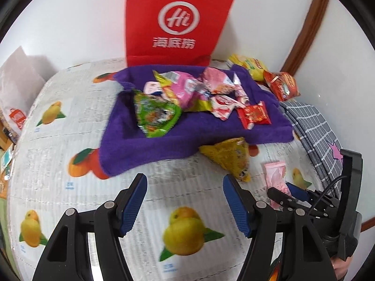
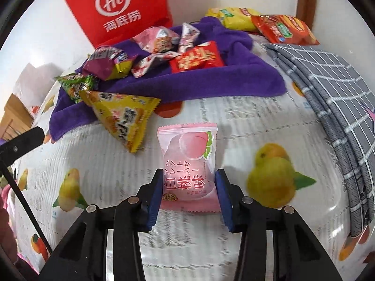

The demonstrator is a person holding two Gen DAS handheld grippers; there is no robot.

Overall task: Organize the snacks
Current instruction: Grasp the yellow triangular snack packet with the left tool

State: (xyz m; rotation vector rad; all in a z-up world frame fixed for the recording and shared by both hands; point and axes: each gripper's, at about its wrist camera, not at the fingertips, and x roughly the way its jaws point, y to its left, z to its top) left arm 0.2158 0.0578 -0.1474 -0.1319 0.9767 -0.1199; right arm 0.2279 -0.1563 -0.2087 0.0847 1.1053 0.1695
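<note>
**Inspector:** Start at the right gripper (image 2: 189, 187). State of the jaws?

**Assistant:** Narrowed about the near end of the pink peach packet (image 2: 188, 164). The blue pads (image 2: 154, 201) sit against both long edges. The film shows no buckling, so I judge it a light pinch; firmness I cannot confirm. The packet lies flat on the fruit-print tablecloth (image 2: 234, 121).

**Inspector:** Its long axis?

**Assistant:** It runs straight away from the gripper, in line with the fingers. The jaws span the short width, which suits a lift. The far end points toward the purple towel (image 2: 187, 84).

**Inspector:** And outward from there?

**Assistant:** Ahead and to the left, a yellow triangular snack (image 2: 121, 117) rests half on the towel's near edge, close beside the packet but apart from it. Beyond it the other snacks are piled on the towel, with the red paper bag (image 2: 117, 11) standing behind.

**Inspector:** The left gripper (image 1: 185, 201)?

**Assistant:** Partly open, nothing between the jaws, above bare cloth. From its view the pink packet (image 1: 275, 178) lies off to the right, under the other tool.

**Inspector:** Which hand is nearer?

**Assistant:** The right, clearly. I judge the coming move to be a lift and carry forward toward the towel pile.
</note>
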